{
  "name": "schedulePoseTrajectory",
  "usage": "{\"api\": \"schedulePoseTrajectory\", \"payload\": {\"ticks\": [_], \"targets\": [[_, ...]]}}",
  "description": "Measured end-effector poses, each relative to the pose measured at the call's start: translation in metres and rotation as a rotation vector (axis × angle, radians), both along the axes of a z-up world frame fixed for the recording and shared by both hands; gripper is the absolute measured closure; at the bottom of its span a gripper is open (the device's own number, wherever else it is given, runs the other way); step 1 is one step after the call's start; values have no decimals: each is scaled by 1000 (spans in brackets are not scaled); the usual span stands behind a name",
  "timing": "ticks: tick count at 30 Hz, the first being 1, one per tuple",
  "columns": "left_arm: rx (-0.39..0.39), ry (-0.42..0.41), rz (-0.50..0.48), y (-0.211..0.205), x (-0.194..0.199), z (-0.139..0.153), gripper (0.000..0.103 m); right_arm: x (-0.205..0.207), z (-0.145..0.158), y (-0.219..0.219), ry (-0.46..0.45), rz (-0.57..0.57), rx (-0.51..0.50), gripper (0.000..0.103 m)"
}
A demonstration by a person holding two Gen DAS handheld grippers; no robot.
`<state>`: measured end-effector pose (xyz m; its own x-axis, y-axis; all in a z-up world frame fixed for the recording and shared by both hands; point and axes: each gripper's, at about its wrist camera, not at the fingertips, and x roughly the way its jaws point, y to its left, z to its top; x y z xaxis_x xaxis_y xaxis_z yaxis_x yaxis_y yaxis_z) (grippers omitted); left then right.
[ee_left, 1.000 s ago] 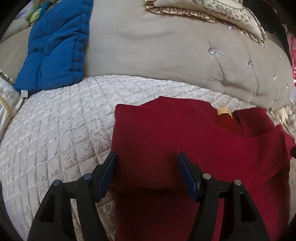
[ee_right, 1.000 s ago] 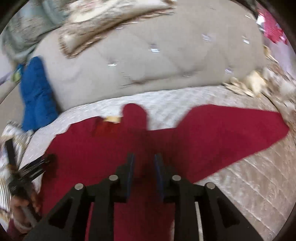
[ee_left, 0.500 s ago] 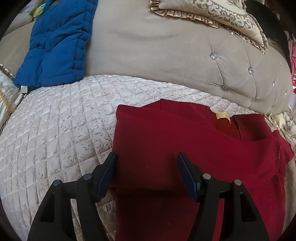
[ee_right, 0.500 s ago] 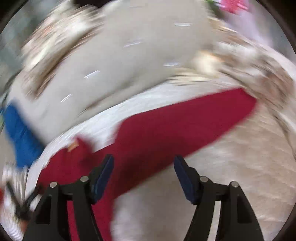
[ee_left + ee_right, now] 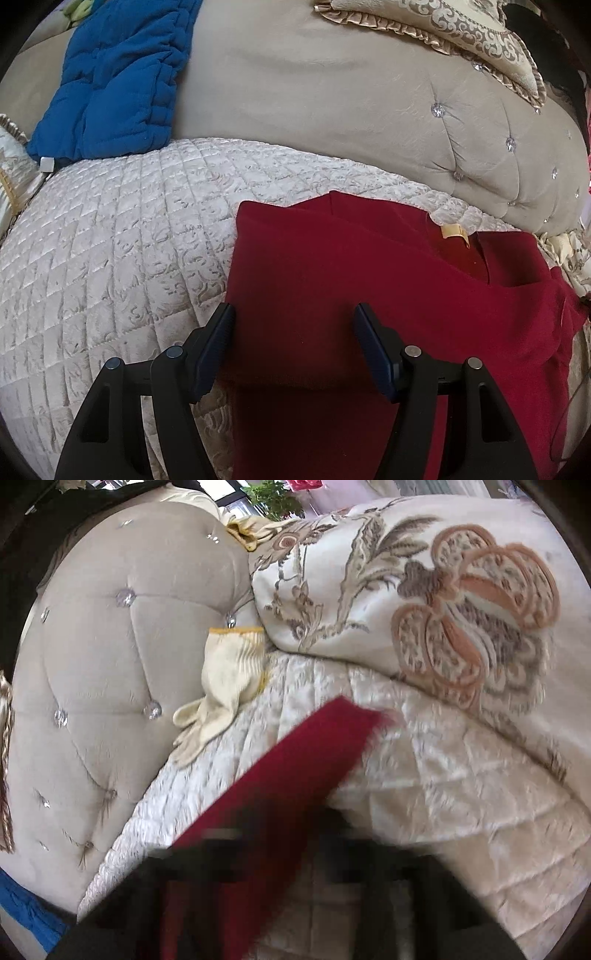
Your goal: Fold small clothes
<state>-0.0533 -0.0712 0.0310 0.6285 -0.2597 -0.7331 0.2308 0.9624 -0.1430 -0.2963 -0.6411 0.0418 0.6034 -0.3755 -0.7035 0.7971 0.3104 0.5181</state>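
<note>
A dark red top [image 5: 369, 280] lies flat on the quilted cream bedspread [image 5: 110, 258], its left side folded in, a yellow neck label [image 5: 452, 231] showing. My left gripper [image 5: 293, 347] is open and empty, hovering over the top's left fold. In the right wrist view one red sleeve [image 5: 295, 775] stretches out across the bedspread [image 5: 461, 794] toward a floral pillow. My right gripper [image 5: 280, 853] is a dark motion blur low in that view, over the sleeve; its jaws cannot be made out.
A tufted beige headboard [image 5: 332, 110] runs behind the bed. A blue padded garment [image 5: 118, 81] leans on it at left, a patterned pillow [image 5: 461, 33] on top. A cream glove [image 5: 229, 686] and a big floral pillow [image 5: 443, 590] sit at right.
My right gripper opened, let go of the top's middle and swung right along the outstretched sleeve. My left gripper stayed open and nearly still over the fold.
</note>
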Motion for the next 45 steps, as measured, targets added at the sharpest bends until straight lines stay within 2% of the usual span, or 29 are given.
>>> {"api": "schedulePoseTrajectory", "payload": {"ticks": [1, 4, 6, 9, 11, 15, 19, 21, 24, 28, 30, 31, 32, 33, 34, 35, 37, 40, 43, 45], "targets": [[-8, -1, 1, 2, 0, 1, 58, -7, 10, -1, -21, 5, -22, 97], [-34, -6, 10, 8, -2, 6, 58, -33, 55, 4, 32, -8, -181, 97], [-57, -6, 12, 12, -3, 9, 58, -51, 79, 2, 27, -5, -208, 97], [-76, -6, 18, 15, -3, 13, 58, -50, 104, 16, 26, 73, -236, 97], [-92, -11, 22, 19, -4, 16, 58, -44, 120, 34, -8, 131, -261, 97], [-120, -30, 28, 29, -8, 25, 58, 2, 154, 91, -55, 322, -304, 97], [-164, -35, 47, 43, -6, 32, 58, 65, 179, 184, -71, 591, -334, 97], [-179, -32, 58, 50, -4, 33, 58, 99, 176, 231, -72, 712, -326, 97], [-202, -27, 75, 60, 0, 33, 58, 152, 156, 299, -94, 883, -268, 97], [-226, -27, 86, 70, 3, 34, 58, 218, 107, 388, -108, 1031, -195, 97], [-239, -26, 90, 72, 5, 34, 58, 236, 76, 421, -63, 1082, -176, 95], [-246, -20, 90, 73, 7, 33, 58, 247, 52, 438, -8, 1120, -141, 88], [-254, -12, 86, 73, 8, 33, 58, 252, 32, 448, 44, 1158, -81, 67], [-258, -8, 81, 72, 8, 32, 58, 252, 19, 454, 83, 1186, -26, 58], [-258, -7, 73, 71, 8, 32, 58, 247, 9, 457, 108, 1205, 23, 53], [-253, -9, 61, 68, 8, 32, 58, 237, 9, 454, 101, 1205, 21, 53], [-252, -12, 41, 63, 6, 32, 58, 211, 24, 440, 73, 1189, -20, 52], [-249, -3, -16, 49, 4, 32, 58, 167, 51, 402, 47, 1122, -63, 40], [-162, -8, -45, 26, 4, 30, 58, 121, 71, 357, 50, 1050, -85, 32], [-108, 27, -63, 10, 12, 25, 59, 94, 80, 331, 61, 1000, -100, 32]]}}
